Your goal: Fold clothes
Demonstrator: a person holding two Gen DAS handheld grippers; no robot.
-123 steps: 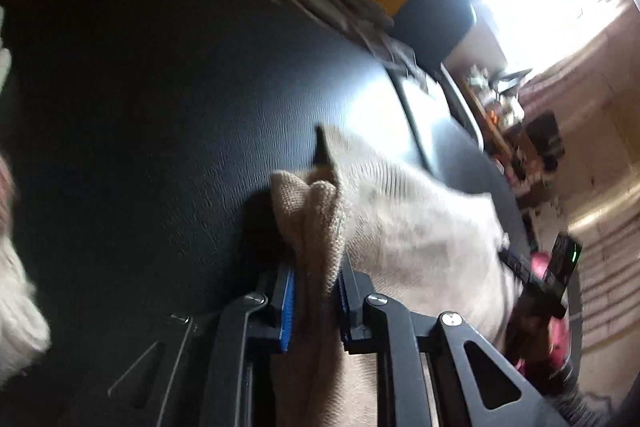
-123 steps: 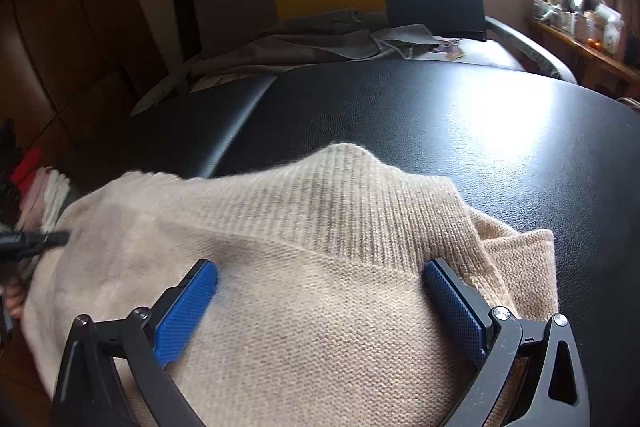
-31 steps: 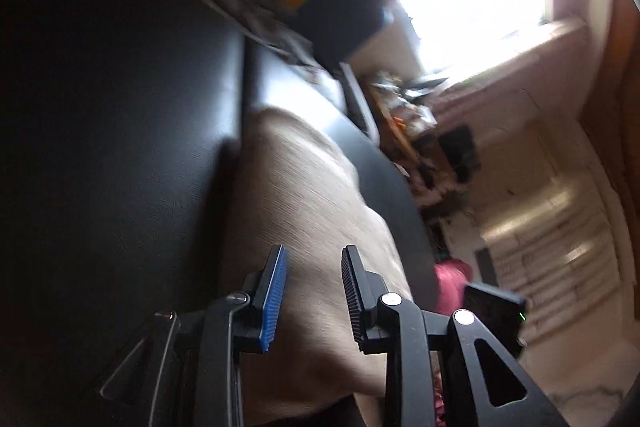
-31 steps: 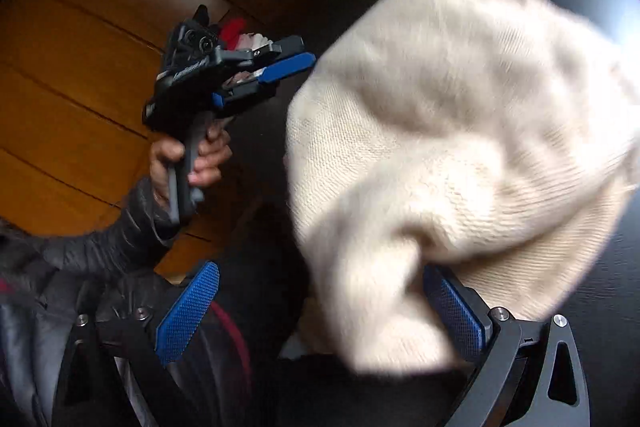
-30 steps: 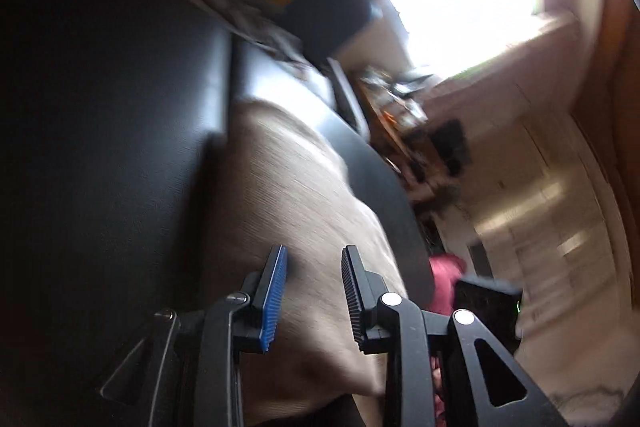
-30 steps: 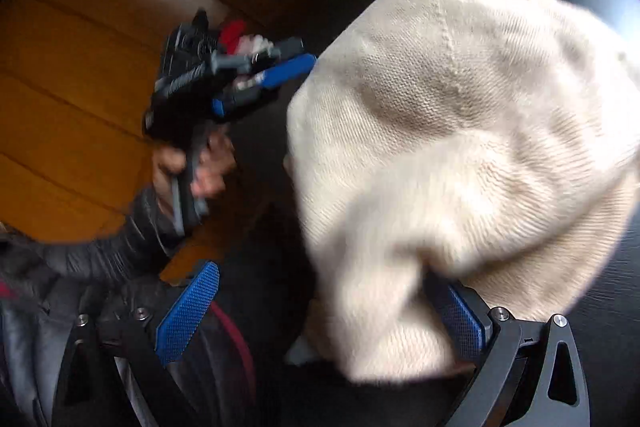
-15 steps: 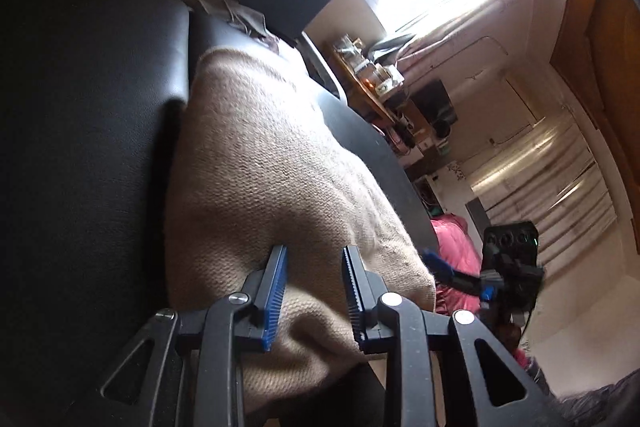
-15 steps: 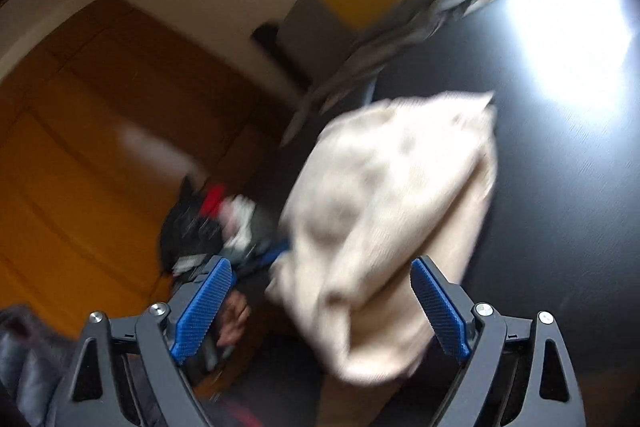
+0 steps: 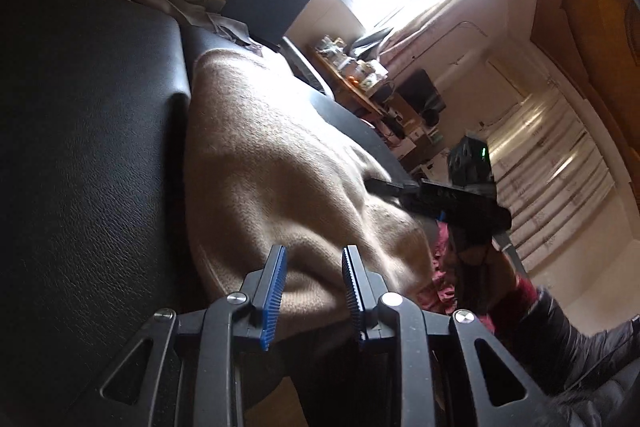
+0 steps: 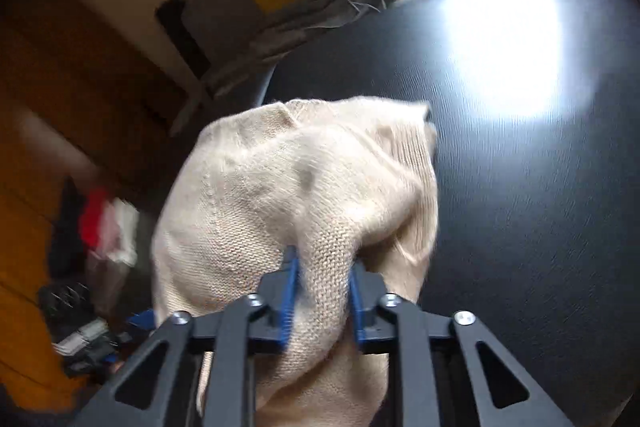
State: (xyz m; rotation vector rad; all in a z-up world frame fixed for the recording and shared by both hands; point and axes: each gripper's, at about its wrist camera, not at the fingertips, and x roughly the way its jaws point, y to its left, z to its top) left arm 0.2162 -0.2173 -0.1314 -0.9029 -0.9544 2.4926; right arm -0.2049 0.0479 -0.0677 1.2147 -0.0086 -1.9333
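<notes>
Right gripper point(image 10: 323, 297) is pinching a fold of the beige knitted sweater point(image 10: 288, 195) on the black leather table point(image 10: 520, 187); left gripper point(image 9: 312, 291) is hovering narrowly parted at its near edge, holding nothing.

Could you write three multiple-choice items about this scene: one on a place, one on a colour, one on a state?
1. Where does the sweater lie?
A. on the black table
B. on the wooden floor
C. in a basket

2. What colour are the pads on the fingers of the right gripper?
A. red
B. blue
C. green

3. What is the right gripper doing?
A. standing wide open
B. pinching a fold of the sweater
C. holding a hanger

Answers: 1 A, the knit rests on the dark surface; 2 B, blue ridged strips show; 3 B, fabric is squeezed between the fingers.
</notes>
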